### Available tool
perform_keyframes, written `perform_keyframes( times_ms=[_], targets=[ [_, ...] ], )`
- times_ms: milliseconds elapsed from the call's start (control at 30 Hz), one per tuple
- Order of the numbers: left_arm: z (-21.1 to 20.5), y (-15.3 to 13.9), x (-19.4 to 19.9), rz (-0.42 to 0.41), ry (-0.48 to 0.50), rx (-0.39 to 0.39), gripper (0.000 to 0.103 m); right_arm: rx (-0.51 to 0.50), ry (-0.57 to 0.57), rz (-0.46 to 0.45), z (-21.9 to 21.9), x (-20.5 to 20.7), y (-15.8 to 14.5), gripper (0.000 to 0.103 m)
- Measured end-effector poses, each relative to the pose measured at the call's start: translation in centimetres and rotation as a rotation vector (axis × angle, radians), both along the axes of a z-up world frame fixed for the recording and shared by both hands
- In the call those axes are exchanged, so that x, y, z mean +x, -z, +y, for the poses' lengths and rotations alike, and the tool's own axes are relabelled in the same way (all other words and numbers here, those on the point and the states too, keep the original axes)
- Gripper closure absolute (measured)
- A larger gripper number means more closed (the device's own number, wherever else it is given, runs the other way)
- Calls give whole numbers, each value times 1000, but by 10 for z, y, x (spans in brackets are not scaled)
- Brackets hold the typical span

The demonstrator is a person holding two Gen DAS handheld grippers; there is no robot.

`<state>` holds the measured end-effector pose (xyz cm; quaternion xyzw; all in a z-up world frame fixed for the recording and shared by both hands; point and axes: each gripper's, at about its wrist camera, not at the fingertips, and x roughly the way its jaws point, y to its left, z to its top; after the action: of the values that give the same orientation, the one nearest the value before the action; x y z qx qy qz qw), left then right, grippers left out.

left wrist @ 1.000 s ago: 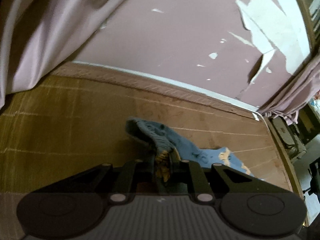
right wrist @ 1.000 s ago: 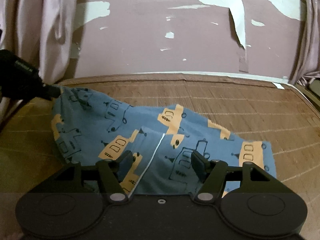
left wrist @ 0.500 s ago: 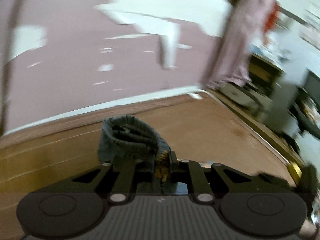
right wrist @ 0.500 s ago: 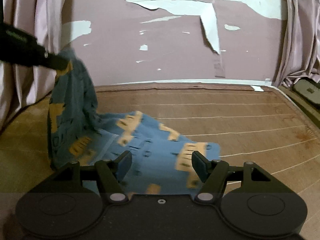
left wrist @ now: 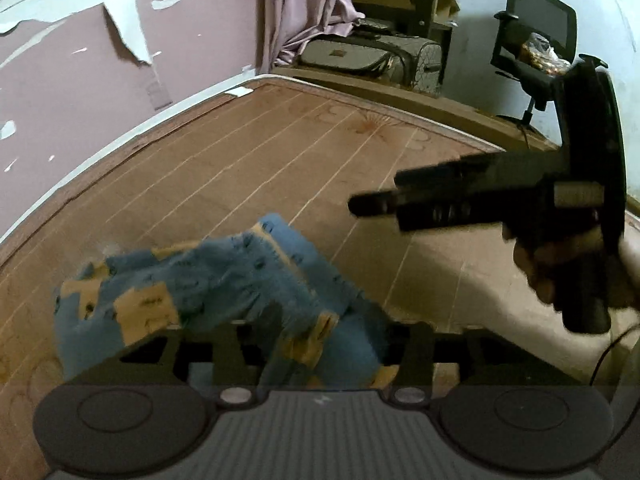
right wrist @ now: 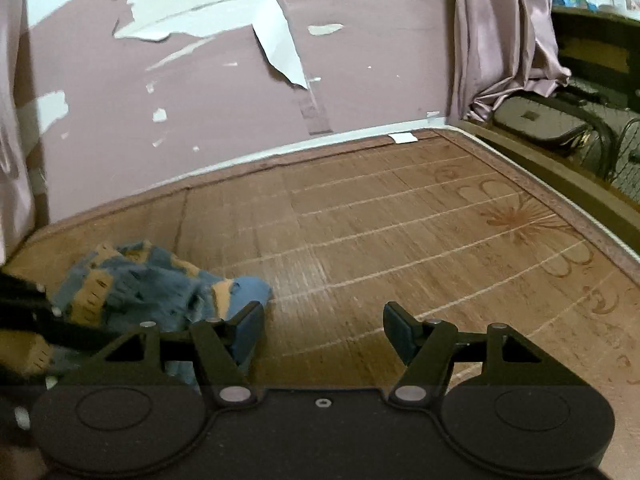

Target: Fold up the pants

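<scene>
Lower left of frame, the left gripper [left wrist: 320,344] seems clamped on the blurred pants [left wrist: 208,280]; the right gripper [right wrist: 324,324] gapes apart, empty.

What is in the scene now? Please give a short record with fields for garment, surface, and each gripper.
garment: blue cotton pants with orange patches, bunched, blurred
surface: brown woven bamboo mat, pants lie on its left part in the right wrist view
left gripper: shut on the pants
right gripper: open, holds nothing, beside the pants
background: peeling pink wall
</scene>
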<state>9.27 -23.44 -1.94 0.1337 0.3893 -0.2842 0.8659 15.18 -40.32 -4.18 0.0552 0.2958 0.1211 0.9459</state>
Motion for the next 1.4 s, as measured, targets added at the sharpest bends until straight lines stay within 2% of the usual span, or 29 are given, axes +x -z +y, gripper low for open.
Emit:
perform_keyframes(
  times_ms=[100,167,267,367,467,533,567,600,633,667,700,867,933,1033,1067,1100,1133,1167,1200,1267,1333,1367,1400],
  targets=[
    [9,12,-17,-53,-2,105,43,113,-74,13,7,0,2,34],
    [11,19,-20,-61,4,168,44,141,-137,16,21,3,6,34],
    [7,26,-20,-63,44,219,43,168,-202,26,39,11,15,37],
    [3,29,-20,-63,66,258,41,209,-211,52,48,23,23,41],
    [3,29,-14,-42,48,241,43,235,-172,59,50,32,30,47],
    [6,29,-9,-30,32,233,58,263,-160,83,49,38,34,56],
    [8,29,-8,-28,22,231,72,265,-159,90,49,39,35,69],
    [9,29,-6,-27,15,231,82,256,-155,89,50,38,35,76],
    [11,27,-5,-26,11,224,87,241,-155,83,51,37,35,81],
    [12,24,-4,-28,4,217,94,241,-155,76,50,35,34,92],
    [13,20,-2,-30,-2,207,95,260,-149,68,47,34,30,95],
    [21,-13,-16,-83,13,151,96,311,-141,26,33,24,4,95],
    [22,-21,-24,-99,28,130,96,287,-141,23,28,18,-6,95],
    [21,-19,-28,-67,62,97,95,202,-133,64,24,8,-8,95],
    [17,-13,-28,-51,81,101,94,170,-126,83,23,6,-5,95],
    [14,-7,-26,-27,100,103,85,129,-113,102,23,4,0,95],
    [13,1,-26,7,124,102,73,83,-101,116,24,4,5,95],
    [12,11,-24,53,156,96,47,16,-96,131,28,5,10,94],
    [13,17,-24,74,162,89,42,-72,-90,143,33,7,15,87],
    [19,17,-27,69,158,68,40,-172,-68,116,39,5,18,79],
    [31,7,-28,66,137,17,33,-190,-60,66,41,-1,12,60],
    [38,0,-27,61,109,-28,24,-181,-52,38,41,-4,8,39],
    [46,-6,-25,49,78,-67,16,-164,-51,9,41,-7,5,26]
  ],
)
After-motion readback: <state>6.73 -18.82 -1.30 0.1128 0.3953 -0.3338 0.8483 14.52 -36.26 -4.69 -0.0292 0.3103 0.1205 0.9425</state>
